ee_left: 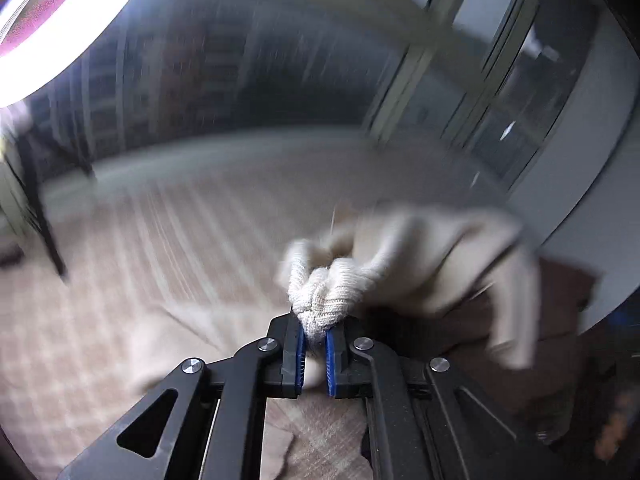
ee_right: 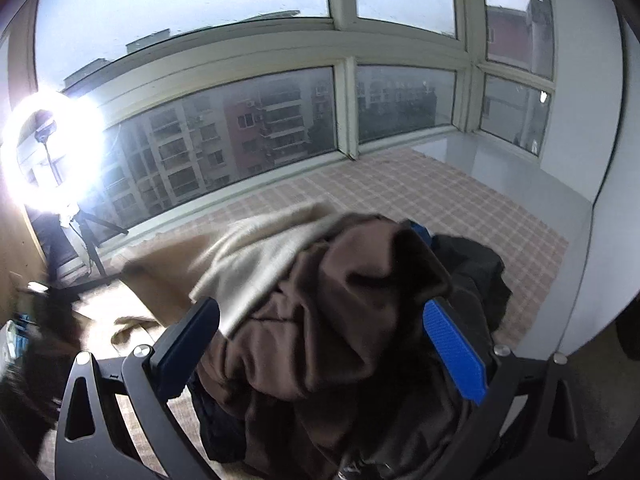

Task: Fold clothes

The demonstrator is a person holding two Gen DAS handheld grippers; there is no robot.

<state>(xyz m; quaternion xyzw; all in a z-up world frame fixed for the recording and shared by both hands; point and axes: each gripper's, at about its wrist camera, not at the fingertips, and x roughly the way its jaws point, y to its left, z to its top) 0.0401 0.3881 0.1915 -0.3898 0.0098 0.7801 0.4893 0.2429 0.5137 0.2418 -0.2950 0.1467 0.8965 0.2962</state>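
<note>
Pinching cream knit (ee_left: 320, 300), apparently its edge

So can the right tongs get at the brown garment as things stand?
Probably yes. The right tongs stand open with the brown garment heaped right between the fingers and nothing over it. The cream knit lies behind it, pinched in the left tongs.

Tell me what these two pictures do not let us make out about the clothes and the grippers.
- Left wrist view: motion blur smears the cream knit garment beyond the left gripper, so its type is unclear.
- Right wrist view: the brown garment fills the open right gripper; contact with the pads is unclear.
- Right wrist view: the dark garment is mostly hidden behind the brown one.
</note>
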